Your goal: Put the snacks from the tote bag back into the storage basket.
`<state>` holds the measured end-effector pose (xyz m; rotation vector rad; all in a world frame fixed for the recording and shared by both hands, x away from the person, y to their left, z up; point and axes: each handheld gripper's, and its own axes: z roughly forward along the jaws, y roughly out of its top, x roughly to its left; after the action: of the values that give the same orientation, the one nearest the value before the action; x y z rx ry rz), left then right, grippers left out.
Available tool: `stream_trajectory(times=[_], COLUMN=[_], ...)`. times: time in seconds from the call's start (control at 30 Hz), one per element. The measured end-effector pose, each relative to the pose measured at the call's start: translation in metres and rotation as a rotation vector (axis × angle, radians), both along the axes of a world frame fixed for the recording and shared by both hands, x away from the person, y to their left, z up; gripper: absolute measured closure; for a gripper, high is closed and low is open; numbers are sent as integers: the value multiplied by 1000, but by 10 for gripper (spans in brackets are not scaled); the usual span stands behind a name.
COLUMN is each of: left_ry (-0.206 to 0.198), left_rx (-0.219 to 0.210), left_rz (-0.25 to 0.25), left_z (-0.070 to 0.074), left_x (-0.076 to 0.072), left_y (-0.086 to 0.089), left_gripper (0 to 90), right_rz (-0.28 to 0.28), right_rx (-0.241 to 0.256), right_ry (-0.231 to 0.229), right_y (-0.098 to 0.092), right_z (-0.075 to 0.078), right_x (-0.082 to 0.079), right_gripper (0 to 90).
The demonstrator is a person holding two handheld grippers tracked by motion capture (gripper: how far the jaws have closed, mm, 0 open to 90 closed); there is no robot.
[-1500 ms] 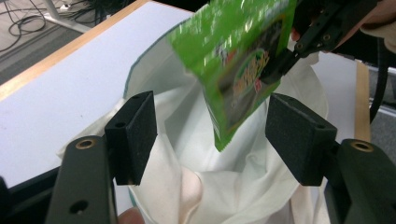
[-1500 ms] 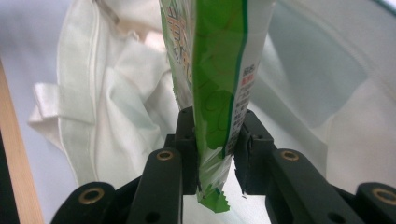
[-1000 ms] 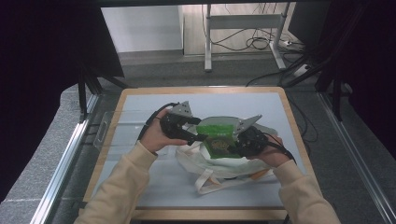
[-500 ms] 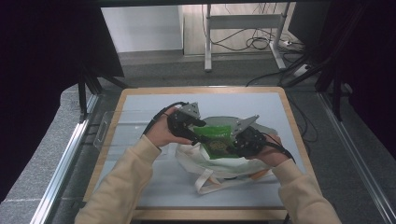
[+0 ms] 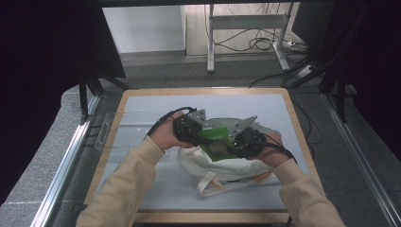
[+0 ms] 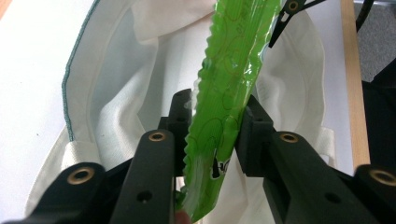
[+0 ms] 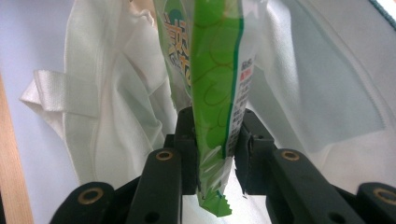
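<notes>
Both grippers' jaws clamp green packet (image 5: 213, 140) above cloth bag (image 5: 222, 166)

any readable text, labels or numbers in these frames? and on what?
Nothing reads whole.
Green packet, right gripper view: large pale characters on the front, cut off and not legible; small black and red print on a white panel, too blurred.
Same packet, left gripper view: a dark fragment by the jaws, partly hidden, unreadable.
High view: a round emblem on the packet, too small.
Cloth bag: no print seen.
</notes>
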<state>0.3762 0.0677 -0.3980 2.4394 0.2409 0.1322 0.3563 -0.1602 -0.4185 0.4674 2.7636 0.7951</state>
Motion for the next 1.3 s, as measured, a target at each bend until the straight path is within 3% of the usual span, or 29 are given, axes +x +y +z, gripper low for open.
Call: stream_trajectory(times=[0.4, 0.63, 0.73, 0.97, 1.17, 1.3], left_ry=[-19, -6, -12, -12, -8, -13], left_rx=[5, -8, -17, -43, -73, -81], left_rz=[-11, -7, 3, 24, 33, 50], left_z=[4, 7, 10, 13, 15, 19], left_x=[0, 1, 2, 1, 1, 1], left_y=[1, 4, 8, 17, 26, 31], left_gripper=[750, 764, 765, 764, 764, 764], right_rz=[-12, -30, -62, -165, -242, -254], right_rx=[39, 64, 99, 242, 320, 348], right_ry=[-3, 0, -3, 7, 16, 30], right_y=[-2, -6, -11, -35, -47, -52], right_z=[2, 2, 3, 2, -7, -11], right_x=[0, -1, -2, -11, -17, -19], right_gripper=[694, 590, 521, 410, 392, 385])
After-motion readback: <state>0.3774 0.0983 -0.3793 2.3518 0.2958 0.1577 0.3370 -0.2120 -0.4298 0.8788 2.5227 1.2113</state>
